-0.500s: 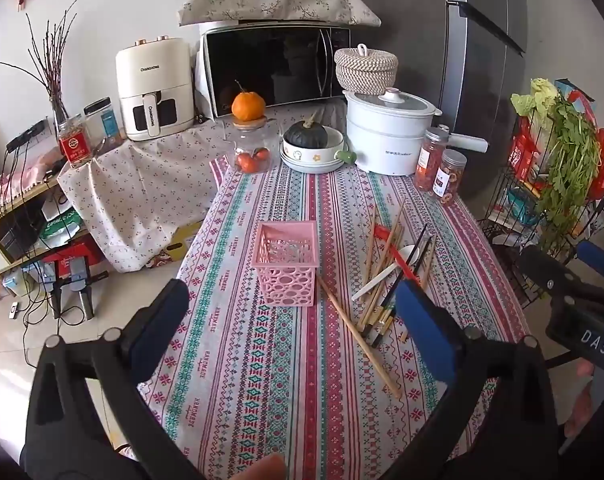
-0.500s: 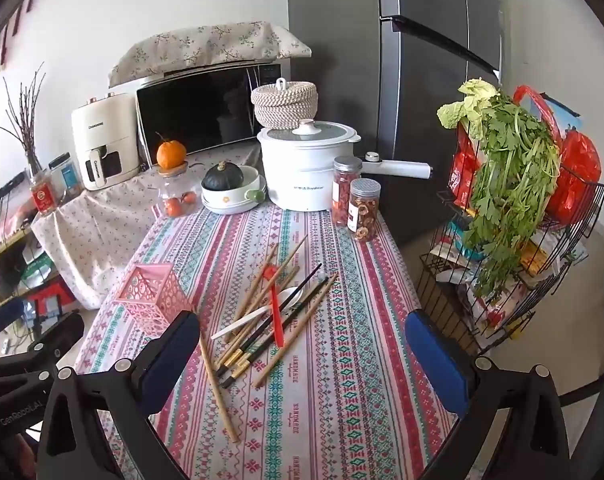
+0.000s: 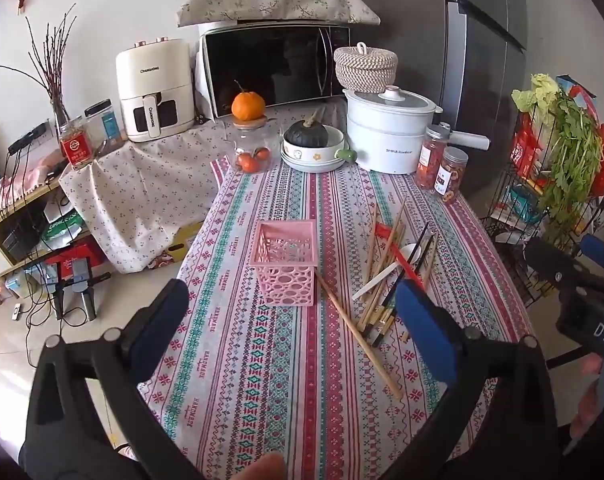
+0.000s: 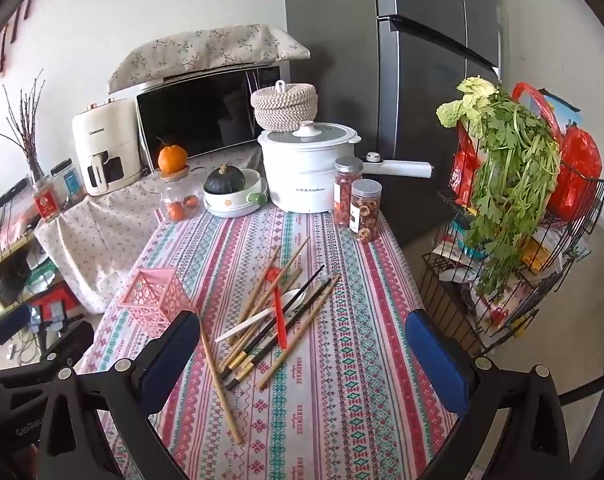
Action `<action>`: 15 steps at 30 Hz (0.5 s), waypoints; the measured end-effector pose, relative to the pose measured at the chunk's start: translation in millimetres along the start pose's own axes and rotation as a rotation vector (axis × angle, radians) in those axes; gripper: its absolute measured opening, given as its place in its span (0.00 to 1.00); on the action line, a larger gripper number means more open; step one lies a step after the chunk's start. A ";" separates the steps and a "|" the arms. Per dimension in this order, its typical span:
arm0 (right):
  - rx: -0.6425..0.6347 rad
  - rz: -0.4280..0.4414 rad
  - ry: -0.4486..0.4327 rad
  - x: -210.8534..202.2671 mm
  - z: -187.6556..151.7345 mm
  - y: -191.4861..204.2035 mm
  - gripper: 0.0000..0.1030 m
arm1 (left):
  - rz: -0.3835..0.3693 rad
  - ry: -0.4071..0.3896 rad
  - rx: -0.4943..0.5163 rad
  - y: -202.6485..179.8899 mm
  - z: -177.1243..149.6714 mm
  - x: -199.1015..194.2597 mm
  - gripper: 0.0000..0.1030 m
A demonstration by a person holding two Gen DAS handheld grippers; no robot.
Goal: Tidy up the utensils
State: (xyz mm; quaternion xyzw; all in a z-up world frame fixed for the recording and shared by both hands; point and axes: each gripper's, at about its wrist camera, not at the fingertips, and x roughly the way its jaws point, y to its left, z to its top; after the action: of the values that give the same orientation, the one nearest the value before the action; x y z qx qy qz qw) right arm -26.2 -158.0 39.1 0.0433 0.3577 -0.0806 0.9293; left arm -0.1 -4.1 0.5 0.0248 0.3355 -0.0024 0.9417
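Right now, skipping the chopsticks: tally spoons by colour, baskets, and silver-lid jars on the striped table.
red spoon: 1
white spoon: 1
pink basket: 1
silver-lid jars: 2
Total: 5

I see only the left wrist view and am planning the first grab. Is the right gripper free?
Observer: Yes. In the right wrist view, the right gripper is open and holds nothing.
Operator: In my view, a blue pad hides the red spoon's handle. Where does it end?
Observer: The red spoon lies on top of the pile, and its handle end rests across the dark chopsticks.
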 end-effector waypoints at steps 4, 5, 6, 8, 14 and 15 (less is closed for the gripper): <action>0.008 0.006 -0.012 -2.1 3.1 -1.2 1.00 | -0.004 -0.001 0.003 -0.8 0.1 -0.6 1.00; 0.009 0.007 -0.014 -2.7 3.3 -1.5 1.00 | -0.005 -0.002 0.002 -1.2 -0.1 -1.4 1.00; 0.011 0.008 -0.015 -2.4 4.5 -1.4 1.00 | -0.006 -0.002 0.002 -1.2 0.0 -1.8 1.00; 0.013 0.006 -0.020 -3.4 0.9 0.6 1.00 | -0.004 -0.003 0.001 -1.2 1.4 -1.6 1.00; 0.017 0.019 -0.016 -2.4 1.4 1.0 1.00 | 0.001 -0.003 0.000 -2.3 2.0 0.1 1.00; 0.016 0.019 -0.015 -2.4 1.3 1.3 1.00 | 0.003 -0.005 0.001 -2.7 2.3 0.3 1.00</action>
State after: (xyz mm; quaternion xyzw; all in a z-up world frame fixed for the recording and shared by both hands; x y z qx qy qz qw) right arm -26.8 -156.6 41.8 0.0537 0.3495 -0.0752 0.9324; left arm 1.5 -6.9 1.9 0.0257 0.3332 -0.0010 0.9425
